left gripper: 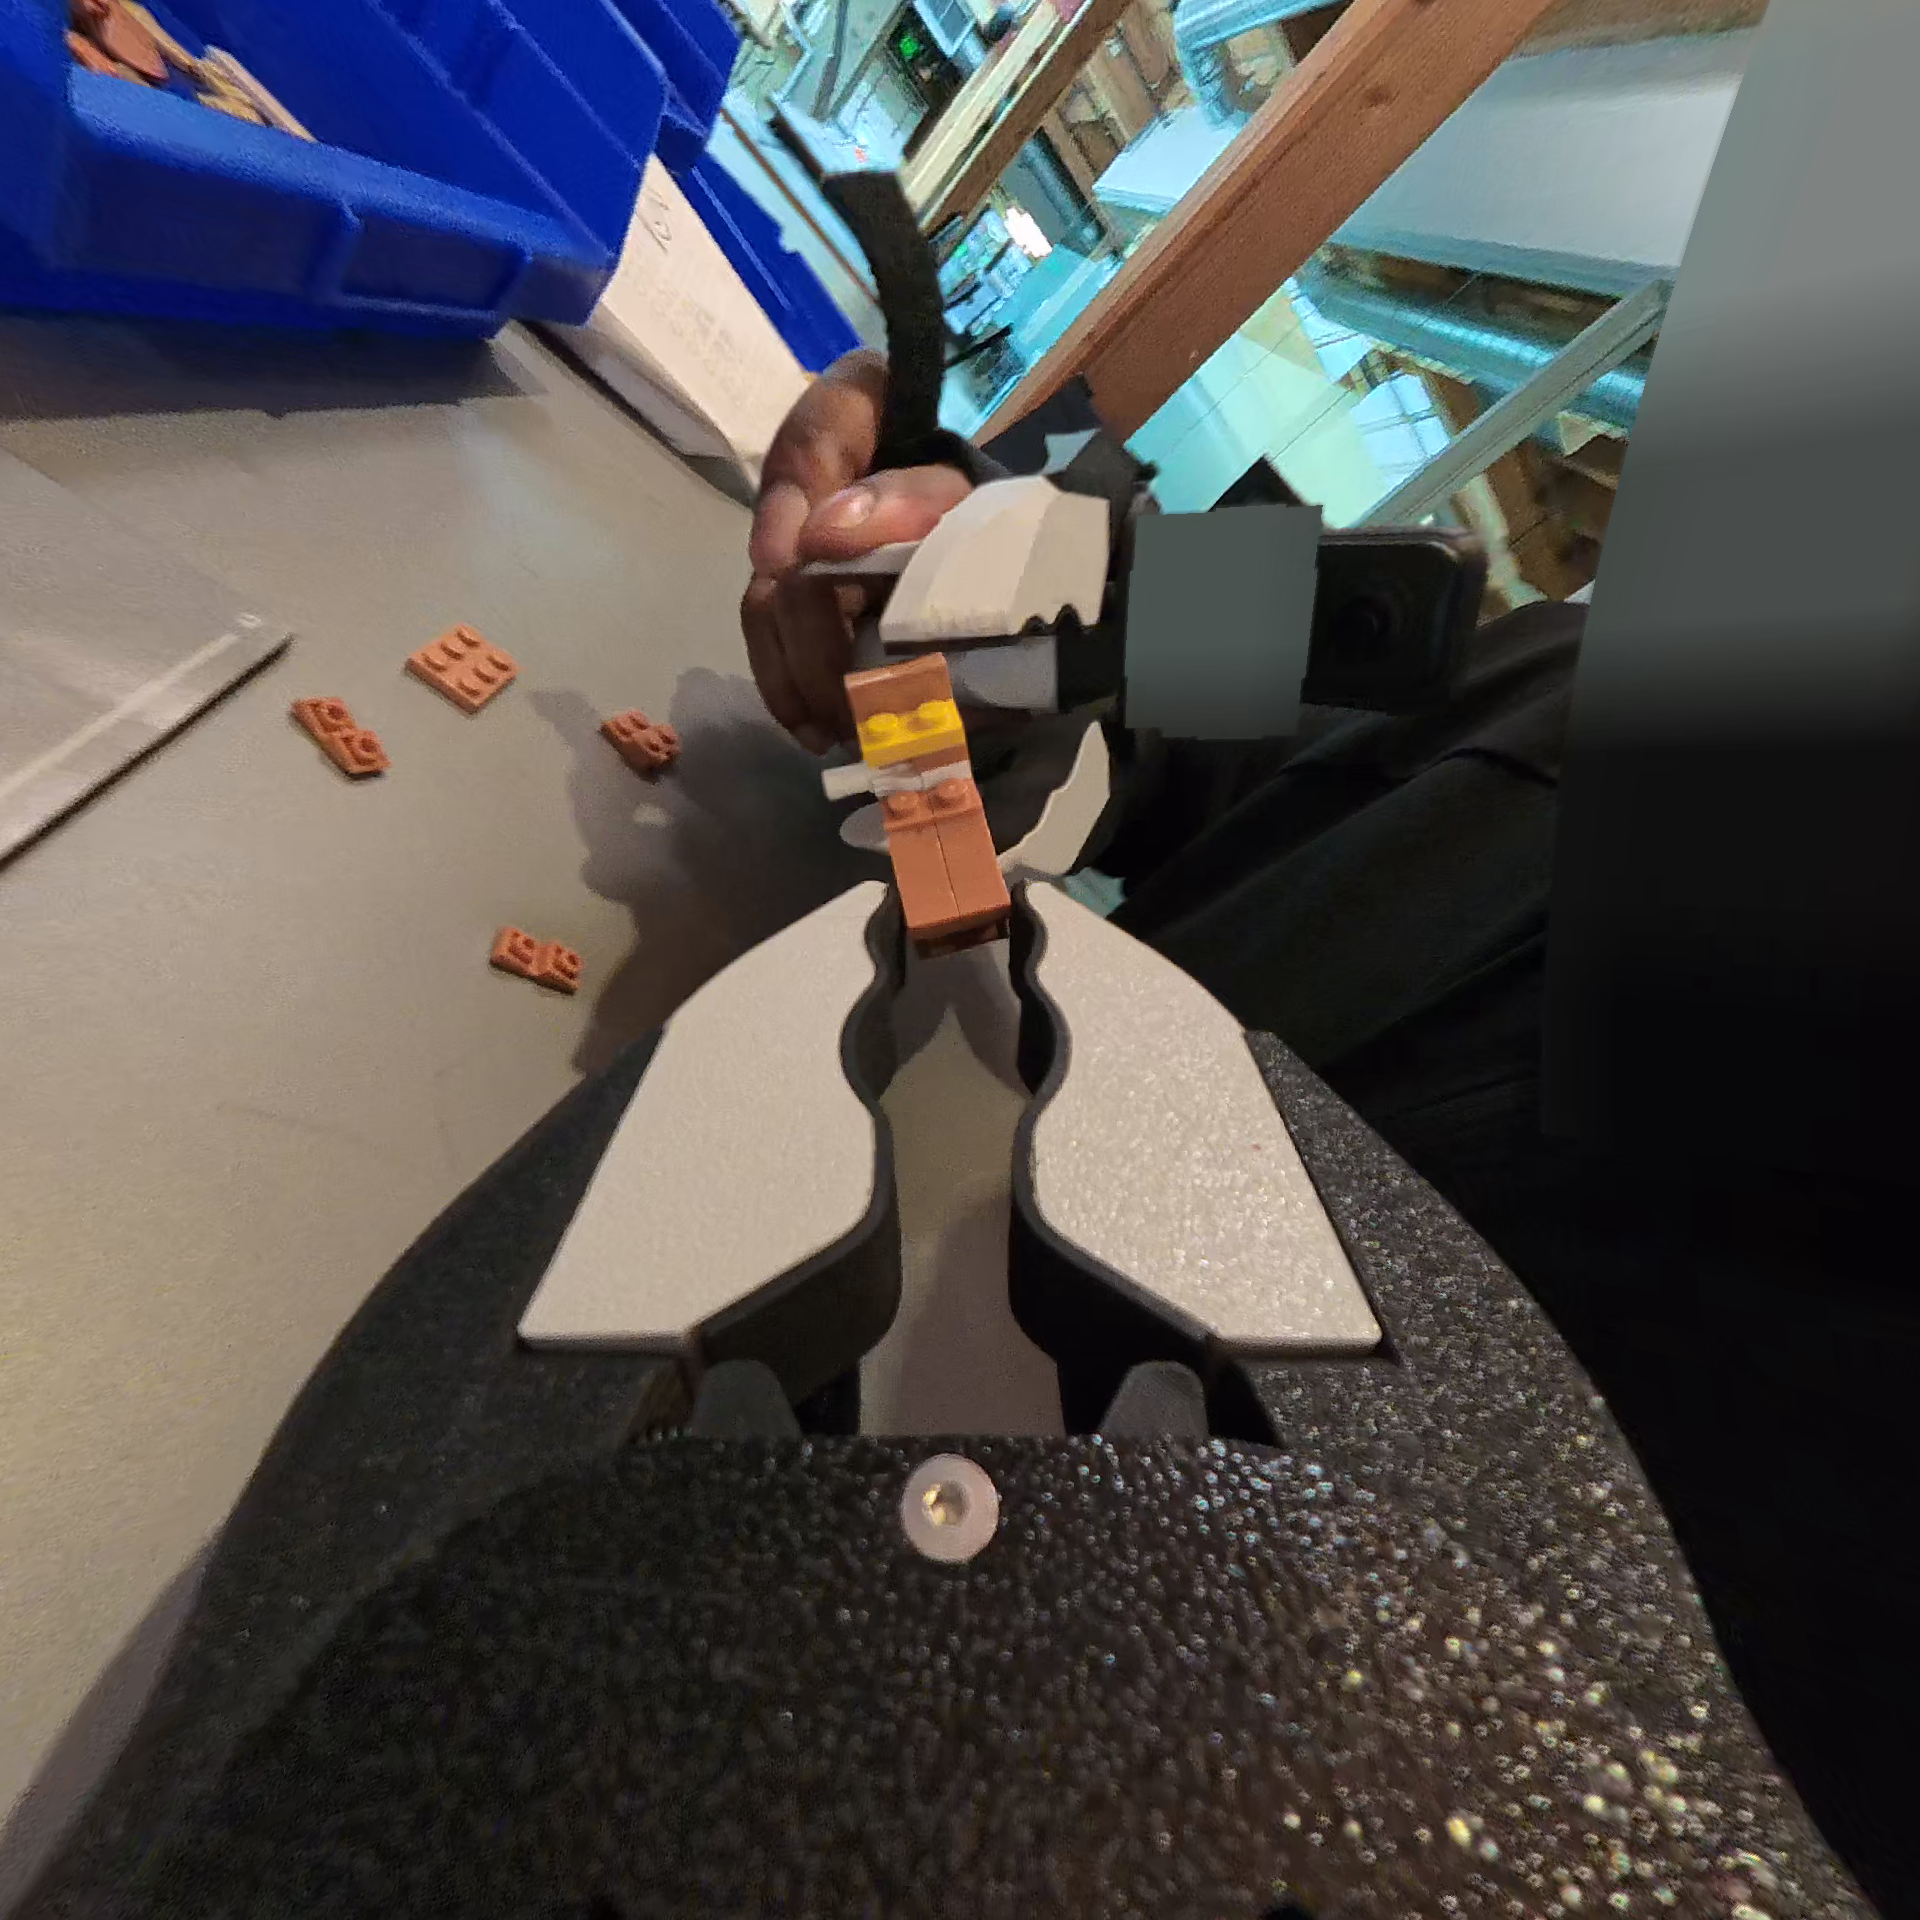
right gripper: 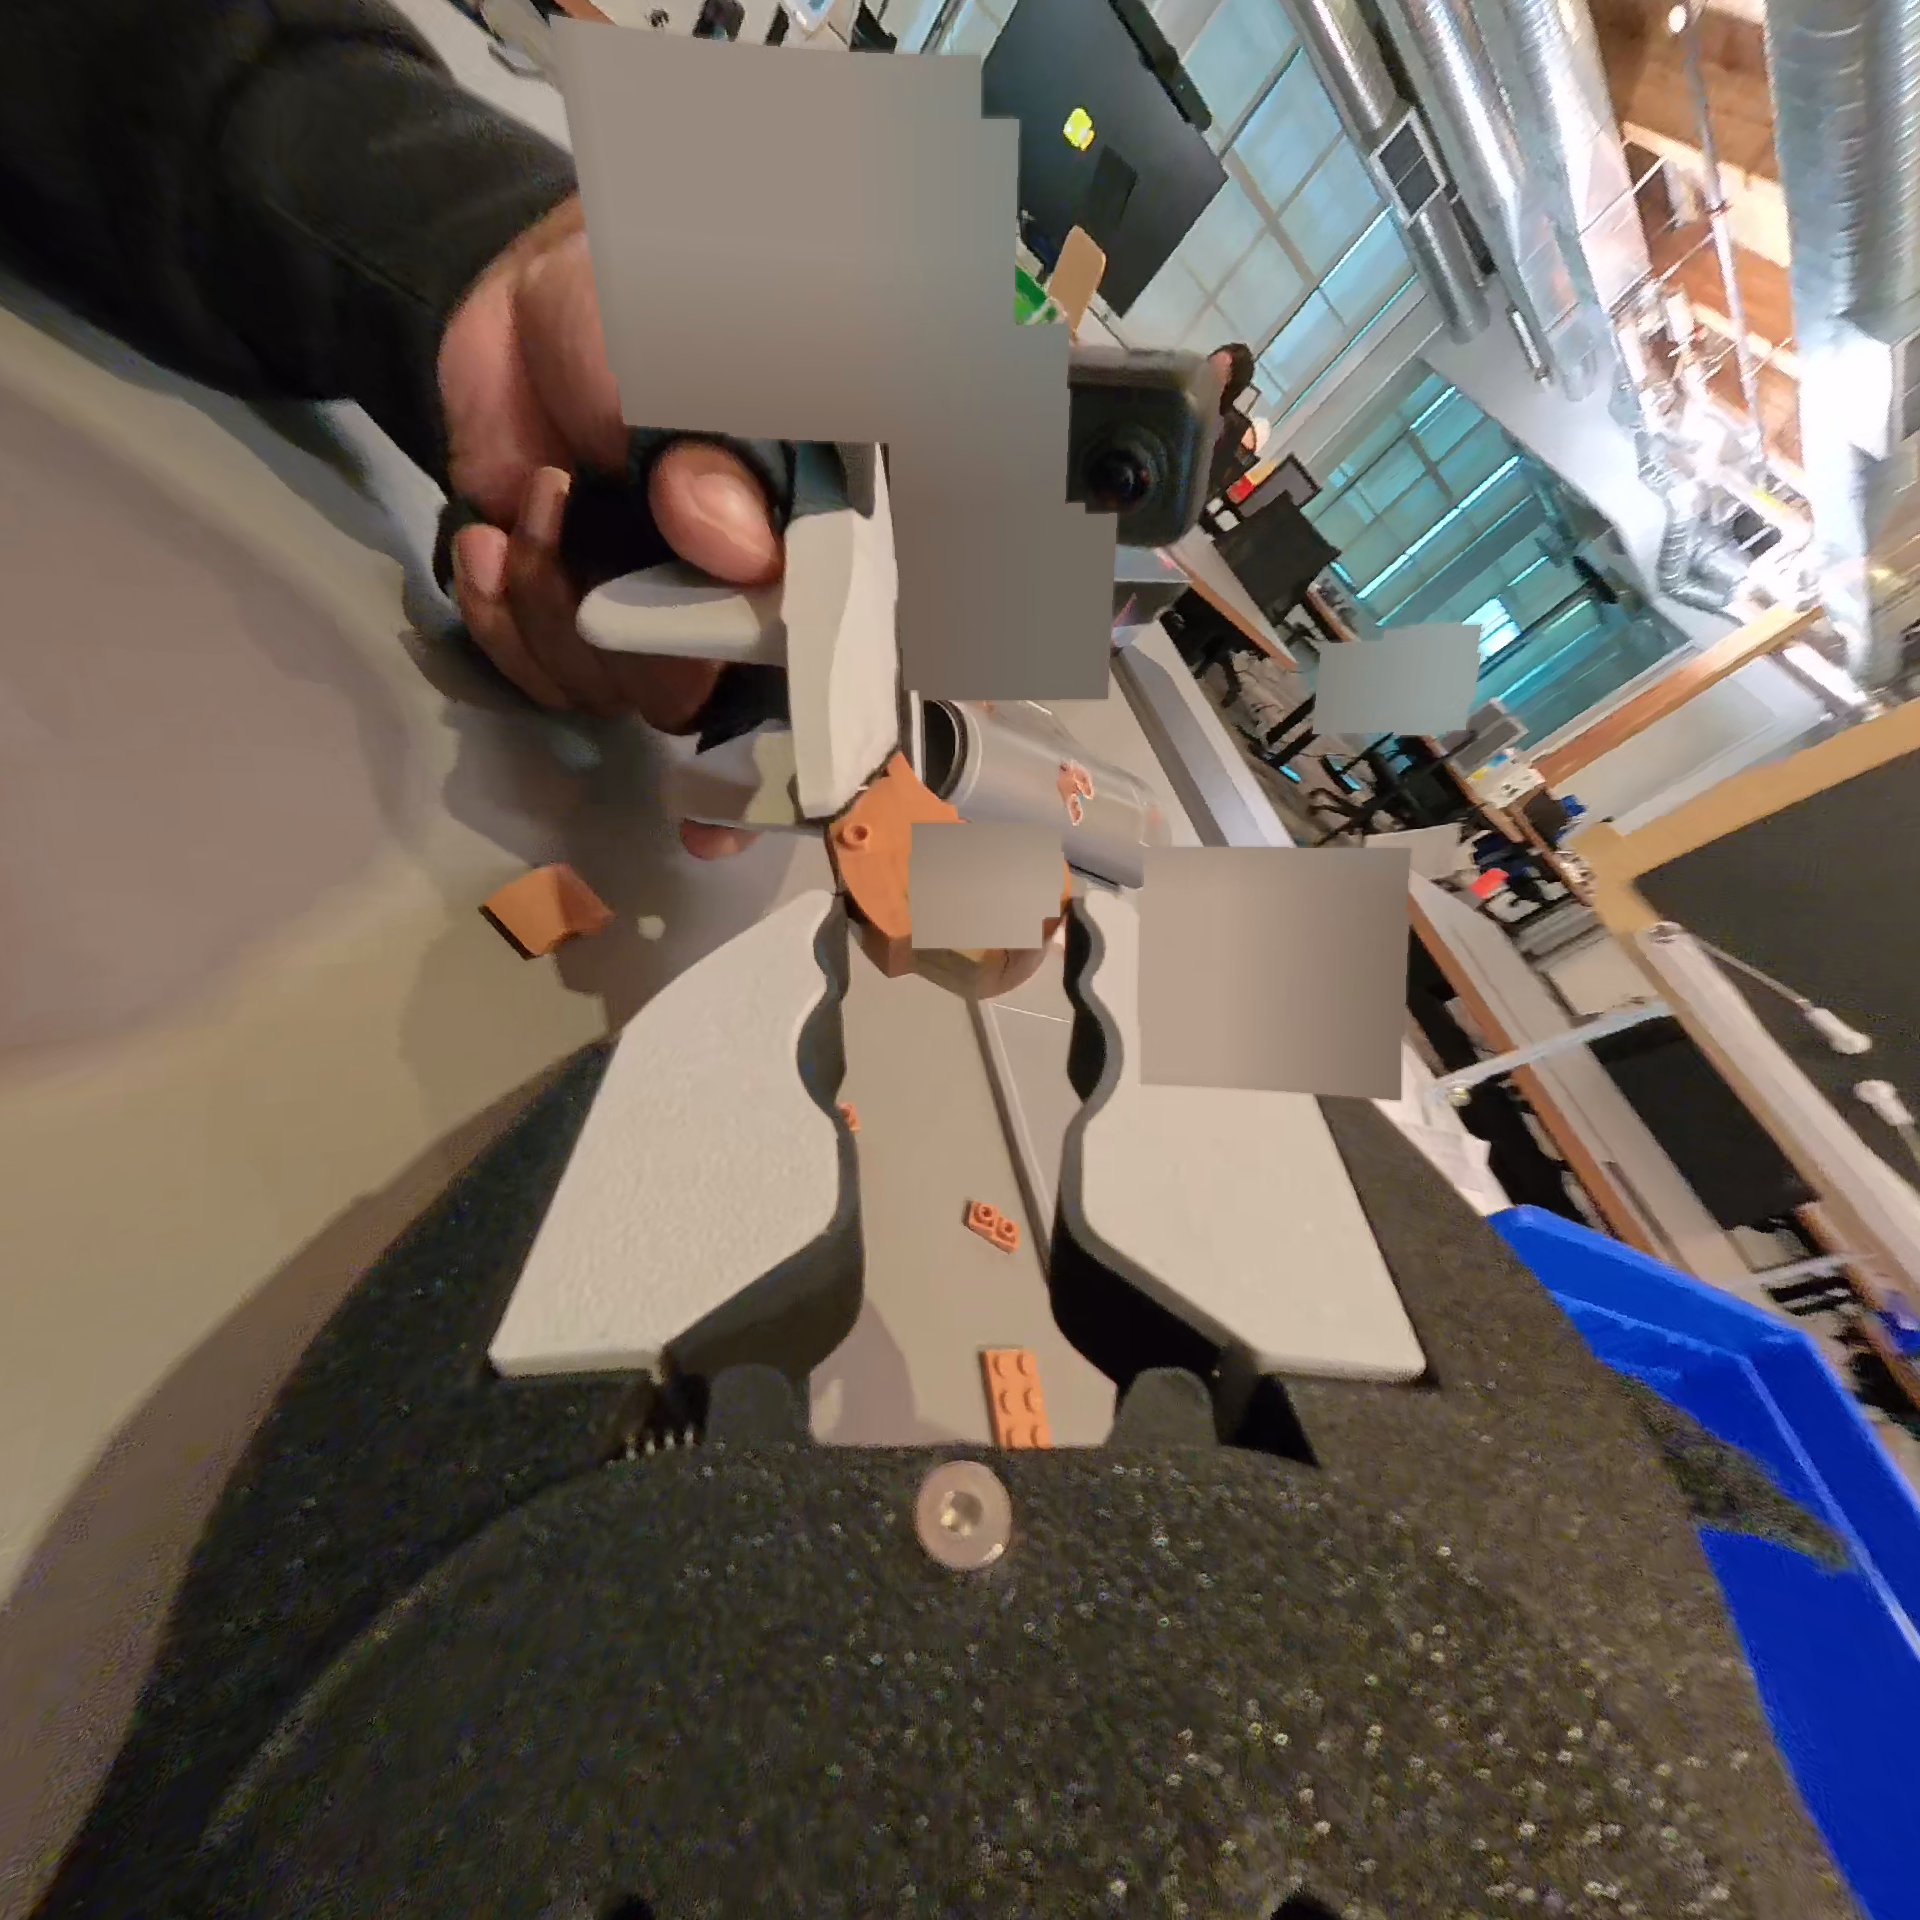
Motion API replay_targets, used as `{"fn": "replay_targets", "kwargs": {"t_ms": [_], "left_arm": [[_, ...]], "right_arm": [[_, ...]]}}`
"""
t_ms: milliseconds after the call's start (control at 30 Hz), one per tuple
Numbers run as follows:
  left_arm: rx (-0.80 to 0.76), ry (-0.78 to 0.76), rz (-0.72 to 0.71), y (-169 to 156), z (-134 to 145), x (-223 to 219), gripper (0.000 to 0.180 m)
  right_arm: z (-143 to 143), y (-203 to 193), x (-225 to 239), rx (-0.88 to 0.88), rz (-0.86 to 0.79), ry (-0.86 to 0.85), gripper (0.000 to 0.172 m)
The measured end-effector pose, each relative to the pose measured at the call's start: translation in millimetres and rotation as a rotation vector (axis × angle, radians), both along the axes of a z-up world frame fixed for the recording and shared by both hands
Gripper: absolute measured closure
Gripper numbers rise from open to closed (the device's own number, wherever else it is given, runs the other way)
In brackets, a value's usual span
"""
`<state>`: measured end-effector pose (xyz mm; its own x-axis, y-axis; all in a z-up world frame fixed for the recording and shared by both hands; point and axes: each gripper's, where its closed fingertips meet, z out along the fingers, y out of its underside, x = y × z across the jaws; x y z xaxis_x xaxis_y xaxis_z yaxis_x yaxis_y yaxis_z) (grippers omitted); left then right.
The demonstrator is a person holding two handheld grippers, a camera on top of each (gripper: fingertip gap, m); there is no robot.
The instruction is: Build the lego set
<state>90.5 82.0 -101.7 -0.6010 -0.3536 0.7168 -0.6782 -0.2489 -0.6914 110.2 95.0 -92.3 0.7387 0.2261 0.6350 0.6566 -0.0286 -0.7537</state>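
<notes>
Clamping the near end of a small brick assembly (left gripper: pixel 928 800), the left gripper (left gripper: pixel 956 920) has its jaws drawn narrow, both pads pressed against the brown base of the piece. The assembly is a stack of reddish-brown bricks with a yellow plate and a pale grey plate across its middle, and it is held in the air above the grey counter (left gripper: pixel 312 1039). Its far end sits at the jaws of the right gripper (left gripper: pixel 997 623), which comes in from the opposite side, held by a hand (left gripper: pixel 800 540).

From the right wrist view, the right gripper (right gripper: pixel 961 940) has its jaws set wider, closed on the same assembly (right gripper: pixel 873 883), which fills the gap between the fingertips; a blurred patch covers part of it, so the right-hand pad's contact is hard to judge. The left gripper's pale fingers (right gripper: pixel 831 665) reach the piece from above, with the other hand (right gripper: pixel 582 499) behind.

Loose reddish-brown plates (left gripper: pixel 462 665) lie scattered on the counter to the left, well apart from the jaws. A curved brown brick (right gripper: pixel 545 909) lies on the counter beside the left hand. Blue bins (left gripper: pixel 312 208) stand at the counter's far edge.
</notes>
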Motion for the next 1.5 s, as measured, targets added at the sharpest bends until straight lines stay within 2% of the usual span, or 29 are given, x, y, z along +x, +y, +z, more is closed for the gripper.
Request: {"fn": "replay_targets", "kwargs": {"t_ms": [133,267,400,933,1267,1500], "left_arm": [[0.044,-0.002,0.004,0.8,-2.8,-0.4,0.162],[0.038,0.001,-0.025,-2.5,-2.9,-4.2,0.162],[0.029,0.004,-0.038,-4.6,-1.5,-5.7,0.162],[0.008,0.025,-0.048,-6.5,-4.9,-7.0,0.162],[-0.079,0.007,-0.034,-2.8,6.3,-4.7,0.162],[-0.093,0.013,-0.060,-5.7,6.3,-6.6,0.162]], "right_arm": [[1.1,2.1,1.5,0.049,-0.045,-0.090,0.124],[0.0,2.1,-1.6,0.041,-0.022,-0.073,0.119],[-2.2,1.1,-7.0,0.038,0.001,-0.097,0.128],[-7.2,-0.7,-6.7,-0.052,0.019,-0.049,0.130],[2.8,1.8,-3.4,0.018,-0.012,0.046,0.128],[2.0,-0.1,-6.1,0.000,0.021,0.089,0.129]]}}
